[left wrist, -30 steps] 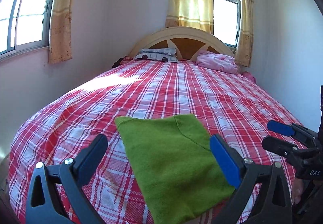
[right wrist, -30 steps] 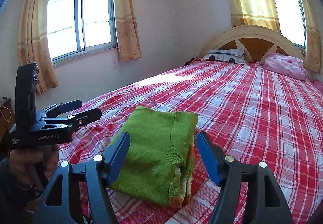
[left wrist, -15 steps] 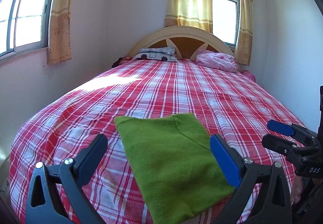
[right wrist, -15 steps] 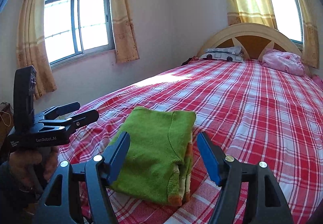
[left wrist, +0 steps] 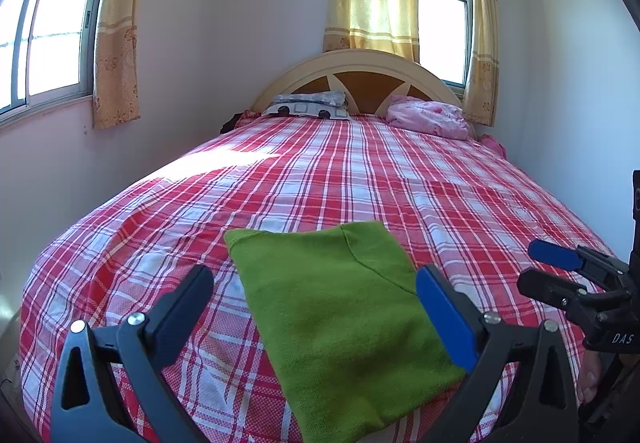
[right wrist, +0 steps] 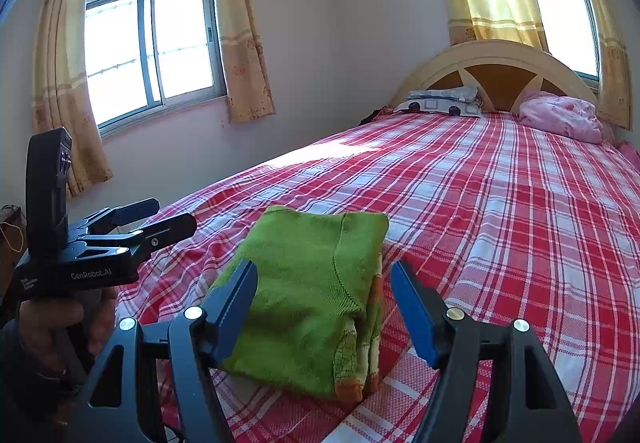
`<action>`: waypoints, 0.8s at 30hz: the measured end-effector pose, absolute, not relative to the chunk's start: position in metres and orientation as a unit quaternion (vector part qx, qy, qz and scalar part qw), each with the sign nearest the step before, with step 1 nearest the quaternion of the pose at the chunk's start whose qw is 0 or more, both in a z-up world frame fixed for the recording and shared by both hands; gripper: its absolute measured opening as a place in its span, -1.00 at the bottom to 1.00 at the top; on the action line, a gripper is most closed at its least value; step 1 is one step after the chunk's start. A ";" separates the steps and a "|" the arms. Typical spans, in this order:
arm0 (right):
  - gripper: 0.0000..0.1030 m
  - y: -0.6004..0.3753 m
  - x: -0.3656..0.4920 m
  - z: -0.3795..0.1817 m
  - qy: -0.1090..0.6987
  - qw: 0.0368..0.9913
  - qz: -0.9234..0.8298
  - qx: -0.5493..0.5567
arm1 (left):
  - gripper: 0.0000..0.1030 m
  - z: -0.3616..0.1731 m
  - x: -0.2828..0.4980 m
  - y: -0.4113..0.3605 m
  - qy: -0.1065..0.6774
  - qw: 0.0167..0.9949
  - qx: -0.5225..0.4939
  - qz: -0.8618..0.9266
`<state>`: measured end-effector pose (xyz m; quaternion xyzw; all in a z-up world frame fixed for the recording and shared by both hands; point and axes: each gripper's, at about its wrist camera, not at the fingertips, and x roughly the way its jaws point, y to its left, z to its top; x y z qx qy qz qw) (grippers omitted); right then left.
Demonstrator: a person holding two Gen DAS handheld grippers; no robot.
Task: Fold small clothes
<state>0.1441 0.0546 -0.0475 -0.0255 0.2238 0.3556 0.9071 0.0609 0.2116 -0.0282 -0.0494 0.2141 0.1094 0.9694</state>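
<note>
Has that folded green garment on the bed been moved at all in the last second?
No. The folded green garment lies on the same stripes of the red plaid bedspread as a second ago.

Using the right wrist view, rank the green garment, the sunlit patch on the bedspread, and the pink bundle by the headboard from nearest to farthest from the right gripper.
From the right gripper:
1. Green garment, folded on the near end of the bed, just beyond the open fingers.
2. Sunlit patch, mid-bed on the window side.
3. Pink bundle, far right against the headboard.

Folded green garment (right wrist: pixel 308 295) on plaid bed (right wrist: pixel 500 211), fingers (right wrist: pixel 416 313) apart.
</note>
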 end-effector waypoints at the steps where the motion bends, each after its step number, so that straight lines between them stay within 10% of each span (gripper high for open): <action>1: 0.36 0.055 0.143 -0.047 0.223 0.907 0.356 -0.026 | 1.00 -0.028 0.061 0.211 0.215 0.969 -0.048 0.111; 24: 0.36 0.049 0.137 -0.043 0.201 0.916 0.347 -0.015 | 1.00 -0.022 0.064 0.210 0.218 0.961 -0.019 0.168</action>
